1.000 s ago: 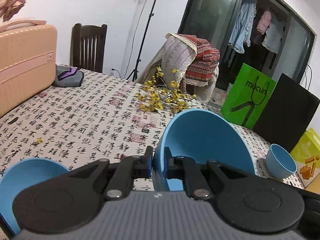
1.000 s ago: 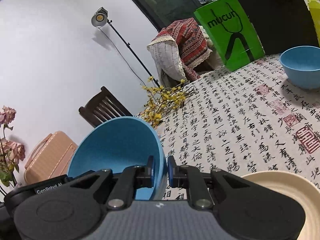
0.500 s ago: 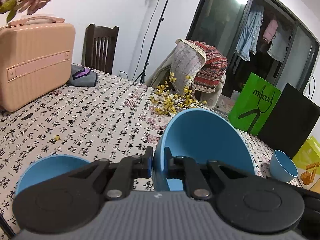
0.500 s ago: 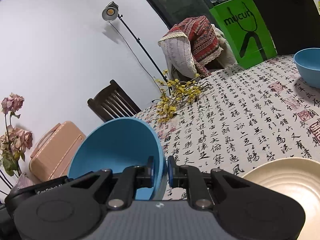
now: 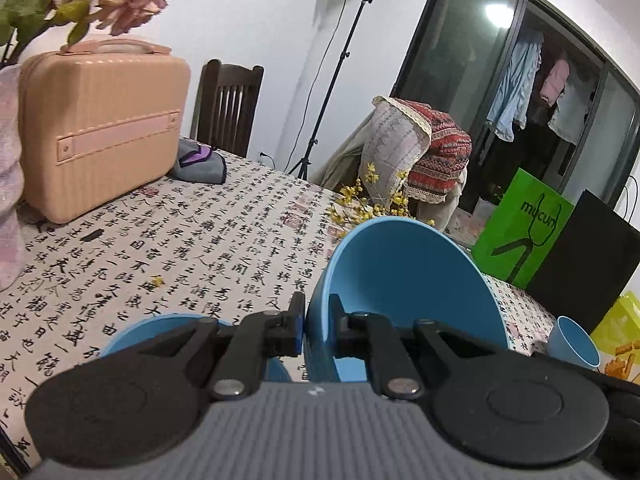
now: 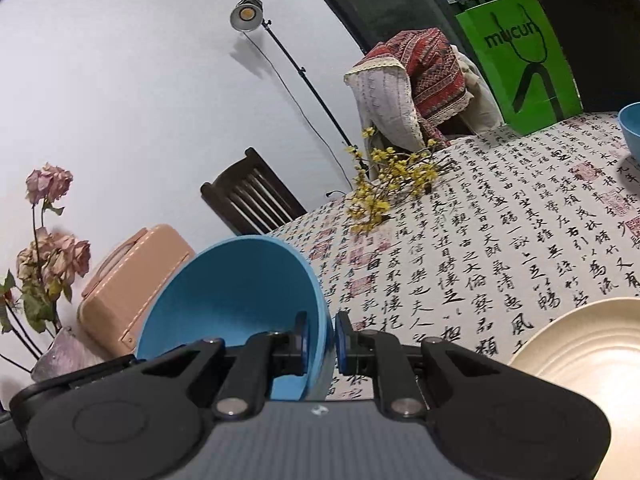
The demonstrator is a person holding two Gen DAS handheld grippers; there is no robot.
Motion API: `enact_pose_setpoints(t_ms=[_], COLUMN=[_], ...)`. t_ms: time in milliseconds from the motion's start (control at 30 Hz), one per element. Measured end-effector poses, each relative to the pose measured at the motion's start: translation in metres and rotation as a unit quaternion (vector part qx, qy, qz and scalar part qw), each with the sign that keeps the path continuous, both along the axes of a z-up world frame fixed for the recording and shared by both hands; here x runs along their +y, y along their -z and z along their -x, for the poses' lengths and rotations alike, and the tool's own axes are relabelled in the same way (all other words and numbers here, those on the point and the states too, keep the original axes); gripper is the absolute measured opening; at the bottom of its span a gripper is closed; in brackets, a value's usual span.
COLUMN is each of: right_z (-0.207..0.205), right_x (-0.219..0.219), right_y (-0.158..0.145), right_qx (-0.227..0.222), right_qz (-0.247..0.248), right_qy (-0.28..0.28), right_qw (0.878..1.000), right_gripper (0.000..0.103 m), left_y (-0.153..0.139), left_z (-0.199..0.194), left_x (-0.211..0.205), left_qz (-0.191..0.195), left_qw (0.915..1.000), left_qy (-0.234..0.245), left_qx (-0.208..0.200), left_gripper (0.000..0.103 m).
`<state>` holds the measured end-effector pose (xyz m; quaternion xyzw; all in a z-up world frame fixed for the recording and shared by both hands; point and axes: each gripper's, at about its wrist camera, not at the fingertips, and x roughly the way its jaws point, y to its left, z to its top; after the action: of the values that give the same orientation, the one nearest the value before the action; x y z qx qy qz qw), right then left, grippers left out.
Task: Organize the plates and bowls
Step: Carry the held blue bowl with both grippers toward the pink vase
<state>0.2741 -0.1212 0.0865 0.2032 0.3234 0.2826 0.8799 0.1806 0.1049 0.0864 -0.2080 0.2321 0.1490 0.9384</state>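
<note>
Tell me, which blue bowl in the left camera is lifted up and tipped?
The big blue bowl, pinched by its rim in the left gripper. The low blue bowl and the small blue cup aren't gripped.

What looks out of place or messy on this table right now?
A yellow flowering branch lies loose on the tablecloth instead of in a vase, with a stray blossom dropped farther along. A grey pouch sits crumpled beside the pink case. No spills or breakage show.

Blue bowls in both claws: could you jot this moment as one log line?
left claw: shut on blue bowl rim | right claw: shut on second blue bowl rim | both bowls tilted | cream plate: on table
</note>
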Motion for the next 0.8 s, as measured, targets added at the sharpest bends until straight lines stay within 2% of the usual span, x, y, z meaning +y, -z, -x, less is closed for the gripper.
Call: enact_pose_setpoints(t_ms=[800], right_z=[0.027], right_x=[0.040], right_y=[-0.005], right_qx=[-0.007], right_qz=[0.004], right_qy=[-0.029], right_qw=[1.000], right_gripper=[0.013], left_y=[0.001], left_z=[0.043], left_x=[0.037], left_qz=[0.021], left_qw=[0.9993], left_qy=[-0.027], left_qx=[-0.016], left_gripper=[0.012])
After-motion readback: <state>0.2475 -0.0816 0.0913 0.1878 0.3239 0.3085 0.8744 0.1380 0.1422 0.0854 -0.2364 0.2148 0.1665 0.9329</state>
